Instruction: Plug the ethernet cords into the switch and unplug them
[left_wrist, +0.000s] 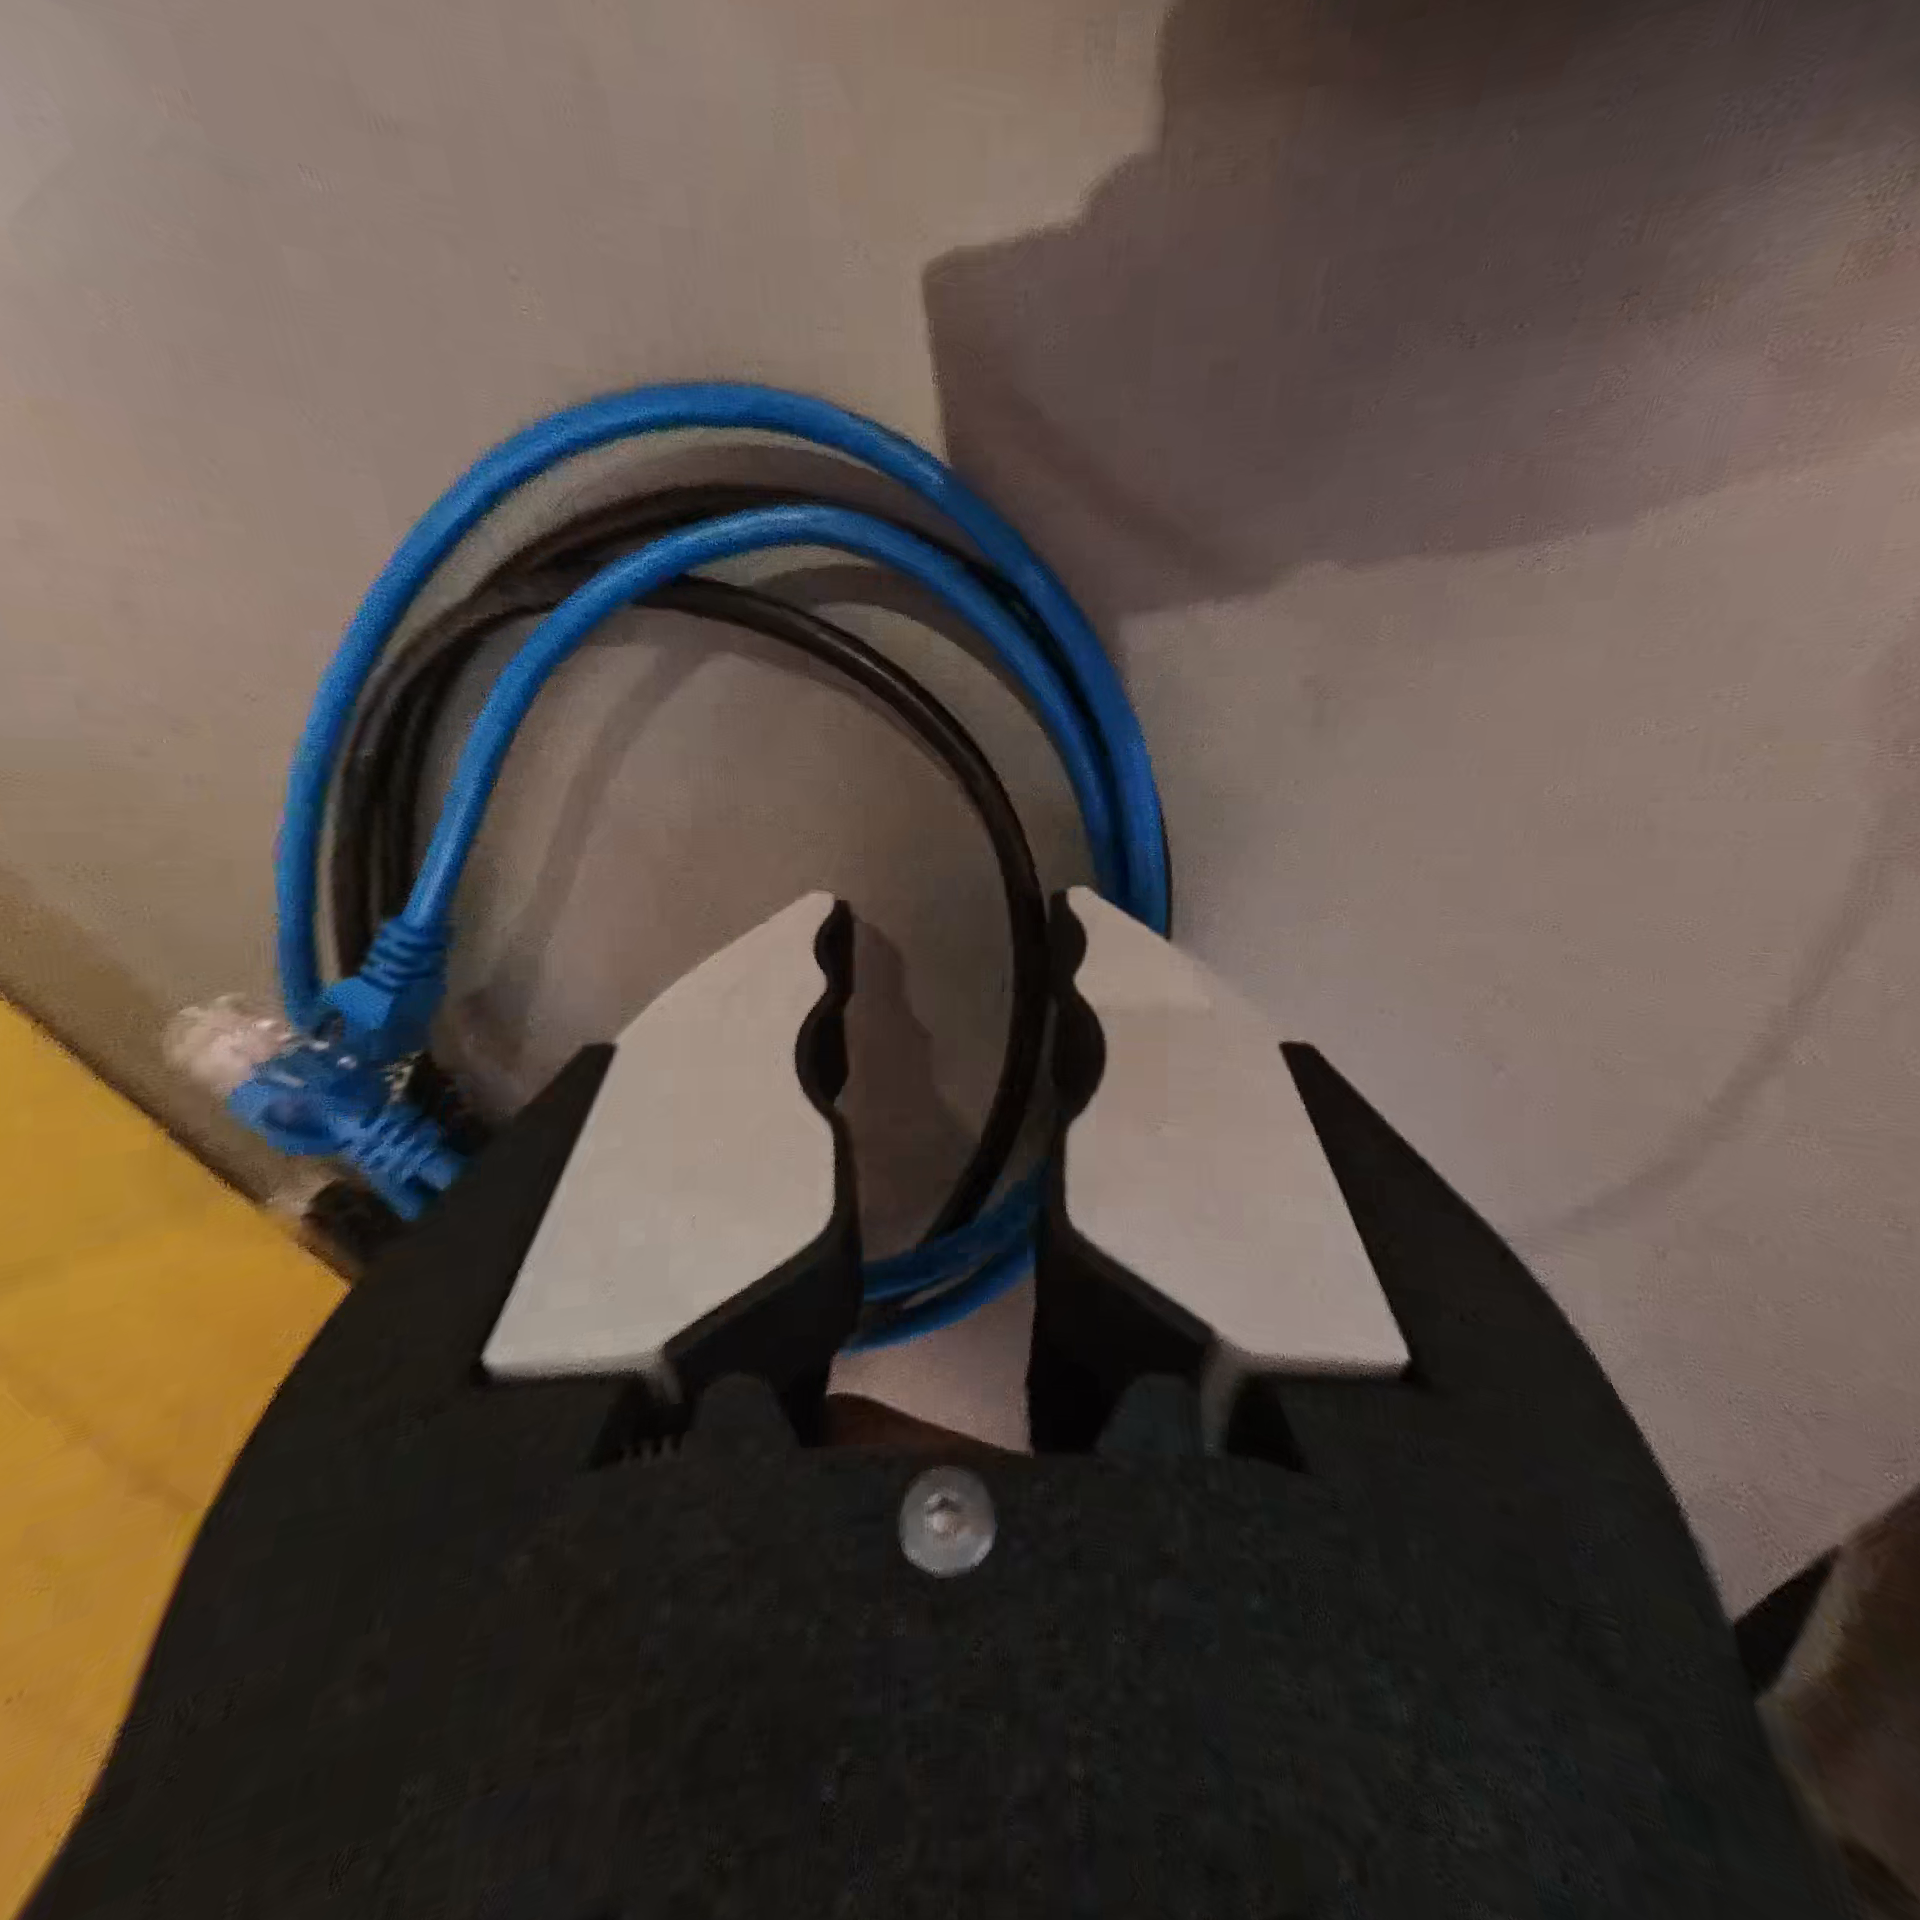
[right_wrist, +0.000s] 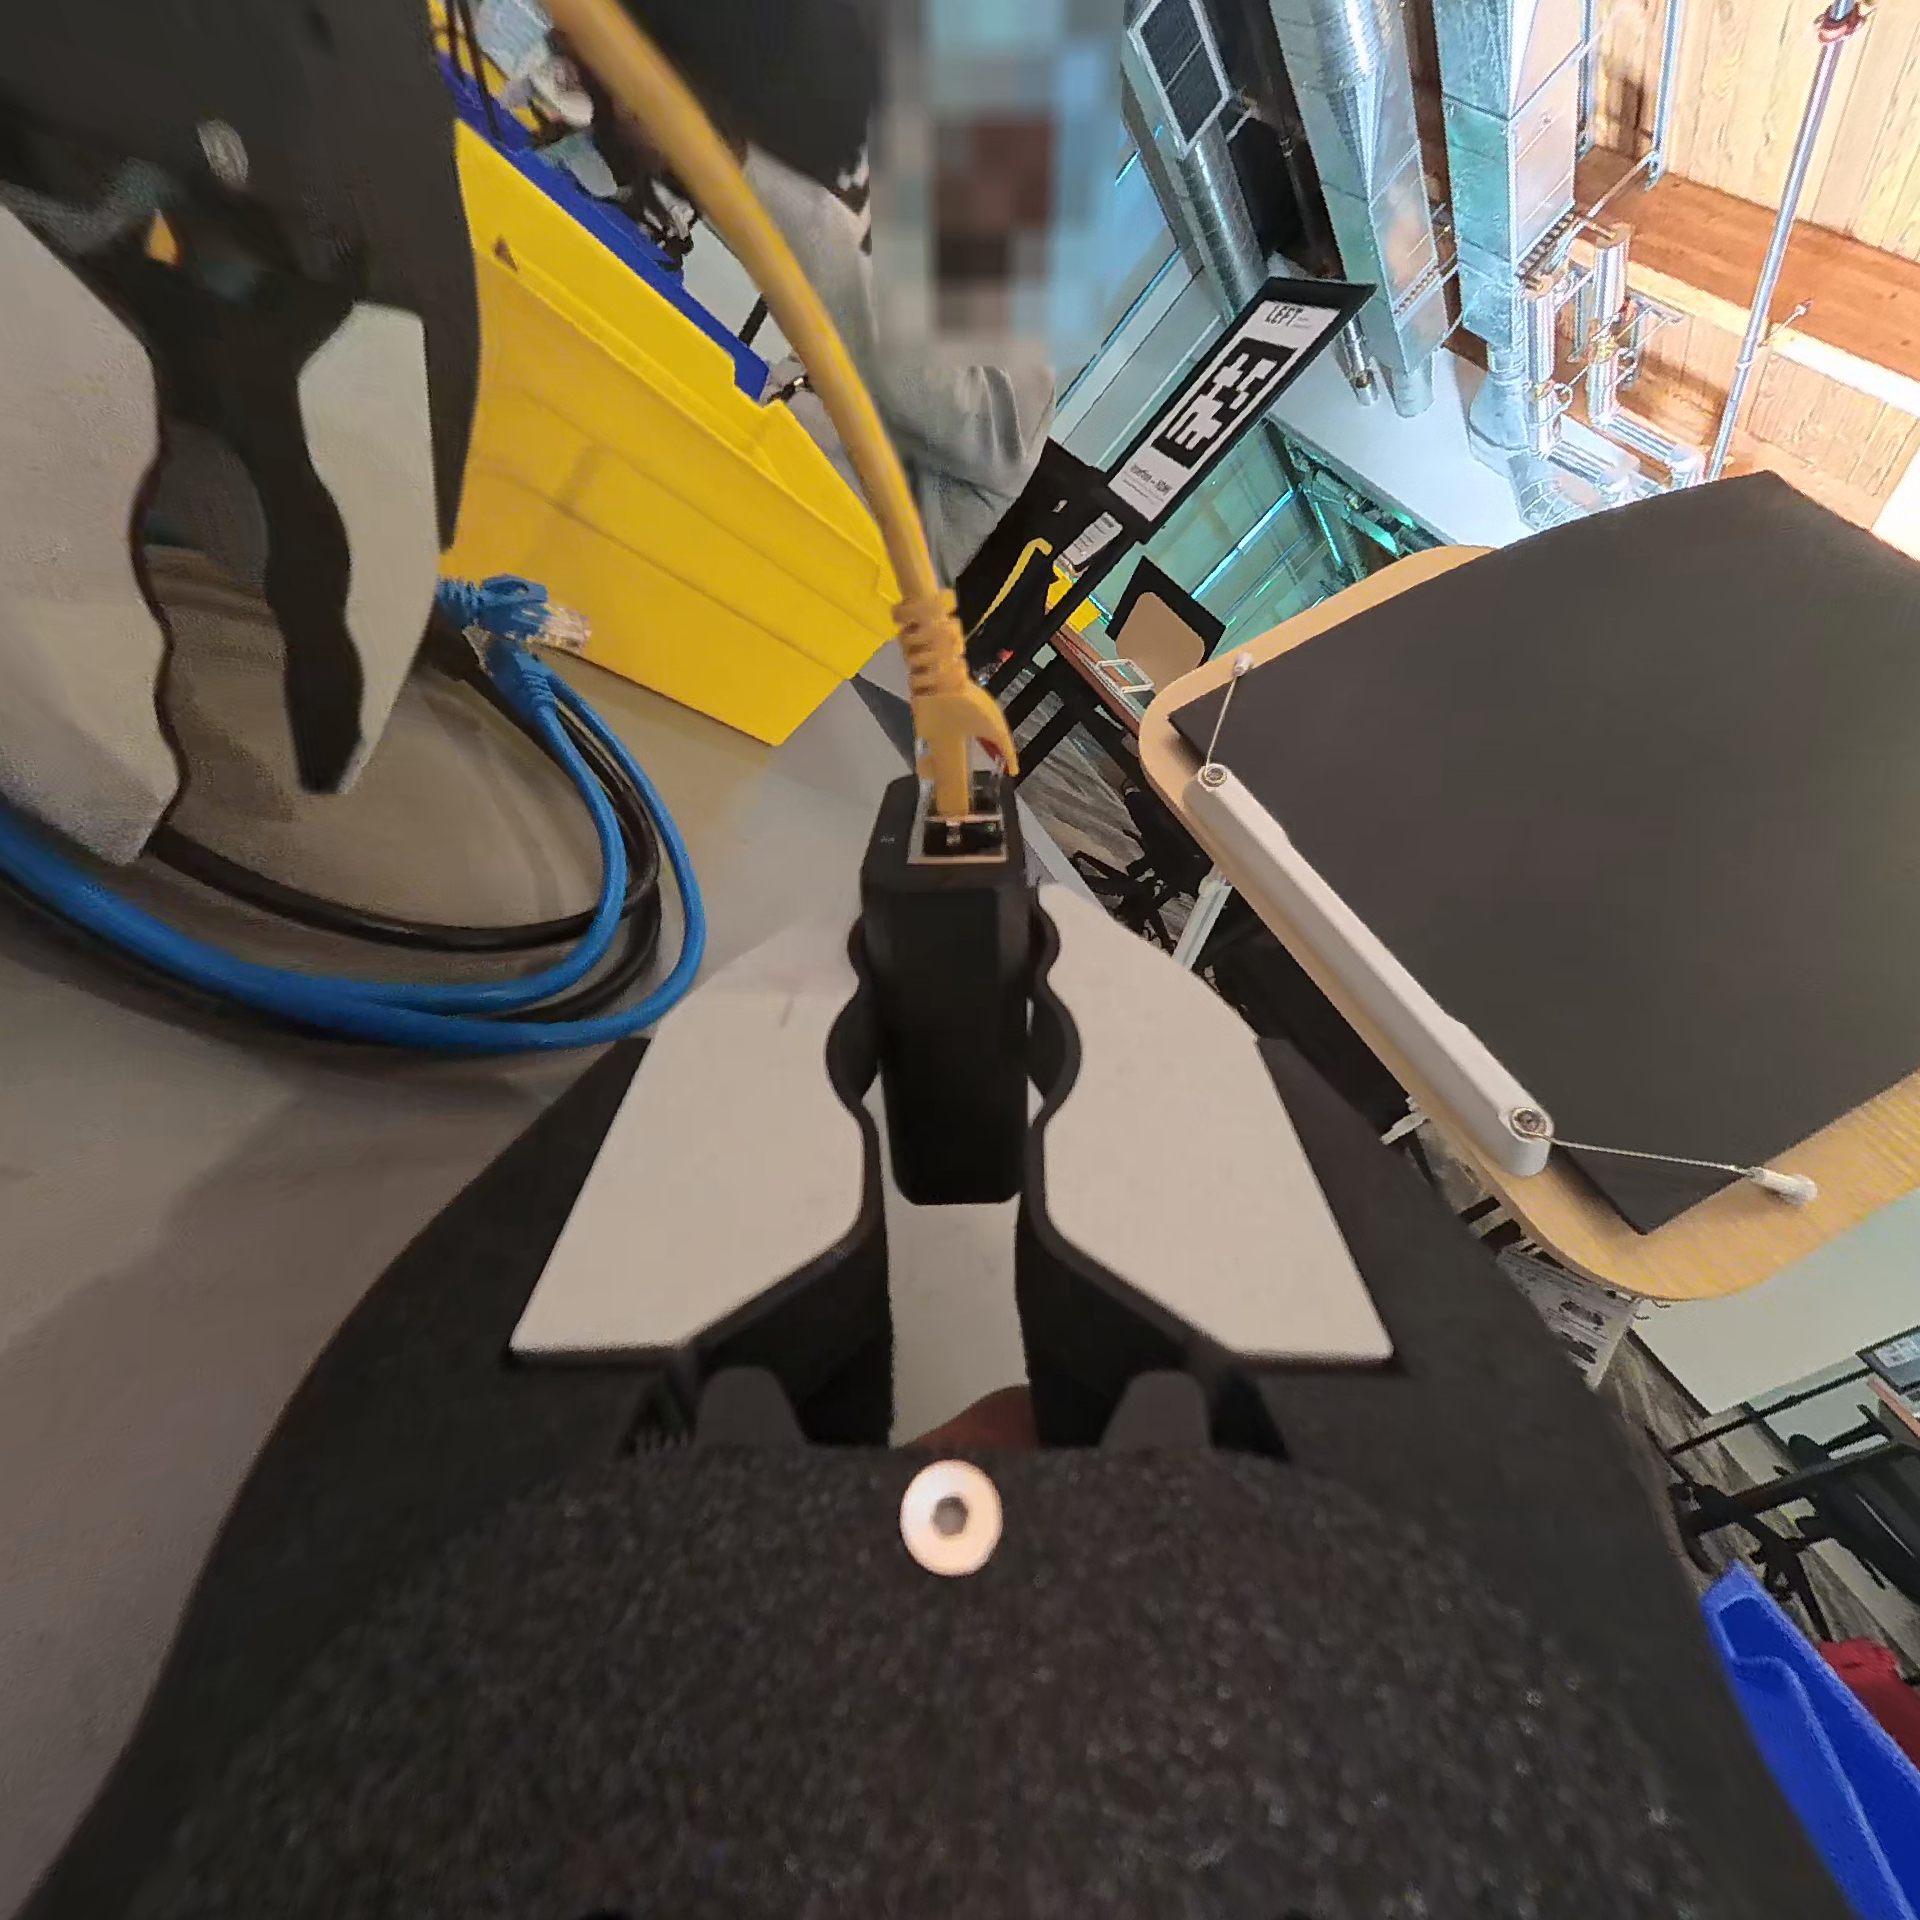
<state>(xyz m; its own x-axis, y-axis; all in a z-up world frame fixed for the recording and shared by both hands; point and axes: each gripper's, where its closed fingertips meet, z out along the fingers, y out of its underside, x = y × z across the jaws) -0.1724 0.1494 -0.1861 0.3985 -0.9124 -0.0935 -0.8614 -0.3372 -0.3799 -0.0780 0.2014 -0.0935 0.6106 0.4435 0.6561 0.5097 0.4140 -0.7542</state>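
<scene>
My right gripper (right_wrist: 948, 940) is shut on the black switch (right_wrist: 945, 997) and holds it above the table, ports facing away. A yellow ethernet cord (right_wrist: 831, 343) is plugged into a port by its yellow plug (right_wrist: 948, 707). My left gripper (left_wrist: 951, 925) is open and empty above a coil of blue ethernet cord (left_wrist: 727, 436) and black cord (left_wrist: 935, 717) on the grey table. The blue plugs (left_wrist: 353, 1091) lie left of its fingers. In the right wrist view the left gripper (right_wrist: 239, 665) hangs open at upper left over the blue coil (right_wrist: 582, 997), with blue plugs (right_wrist: 509, 618) beside it.
A yellow bin (right_wrist: 644, 499) stands behind the coil; it also shows in the left wrist view (left_wrist: 125, 1299). A black-topped board with a wooden rim (right_wrist: 1558, 831) is at the right. A marker sign (right_wrist: 1226, 405) and a person's blurred figure are behind. A blue bin (right_wrist: 1808, 1745) sits at lower right. The left gripper's tips are roughly 15 centimetres from the right gripper's.
</scene>
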